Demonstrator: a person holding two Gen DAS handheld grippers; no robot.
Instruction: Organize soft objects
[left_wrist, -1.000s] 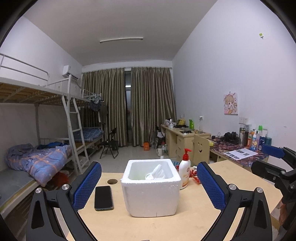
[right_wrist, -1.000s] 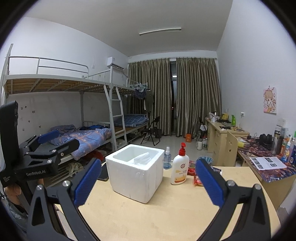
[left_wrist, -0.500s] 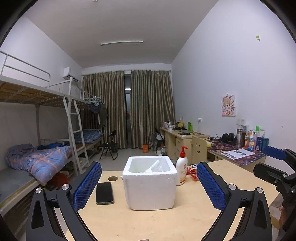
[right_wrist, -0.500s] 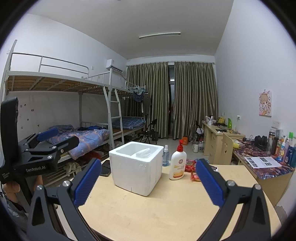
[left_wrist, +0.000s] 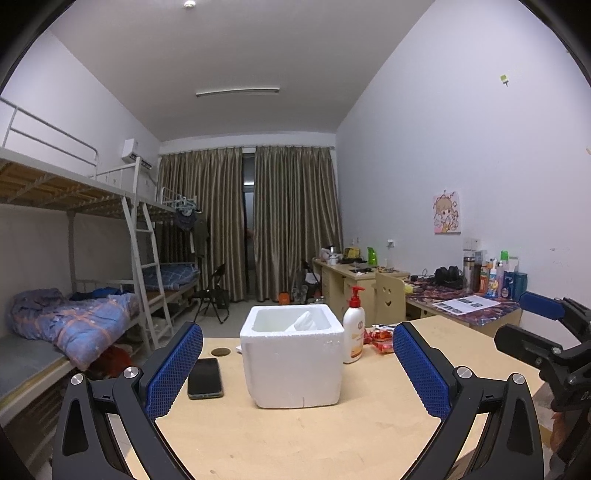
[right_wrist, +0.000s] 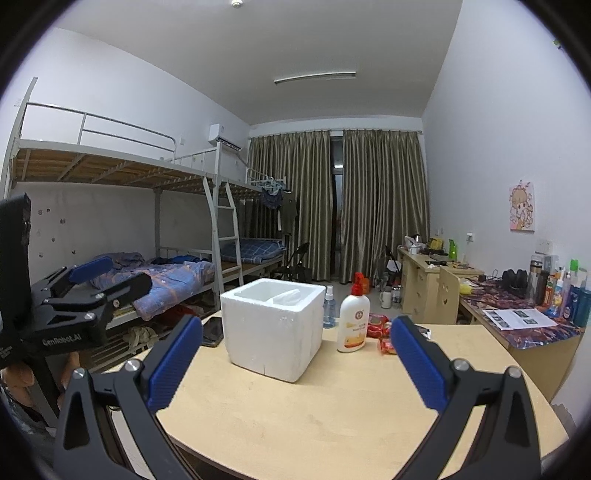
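Observation:
A white foam box (left_wrist: 293, 356) stands on the round wooden table (left_wrist: 314, 435); it also shows in the right wrist view (right_wrist: 271, 326). A white soft item (left_wrist: 303, 322) lies inside it, also seen from the right (right_wrist: 288, 296). My left gripper (left_wrist: 297, 365) is open and empty, held above the table's near side, facing the box. My right gripper (right_wrist: 295, 360) is open and empty, to the right of the left one. Each gripper shows at the edge of the other's view.
A black phone (left_wrist: 205, 377) lies left of the box. A lotion pump bottle (left_wrist: 354, 332) and red snack packets (left_wrist: 380, 336) sit to its right. A small spray bottle (right_wrist: 329, 307) stands behind. Bunk beds are at left, desks at right.
Both grippers have pulled back and up from the table, so the box looks smaller and lower. Both stay open and empty.

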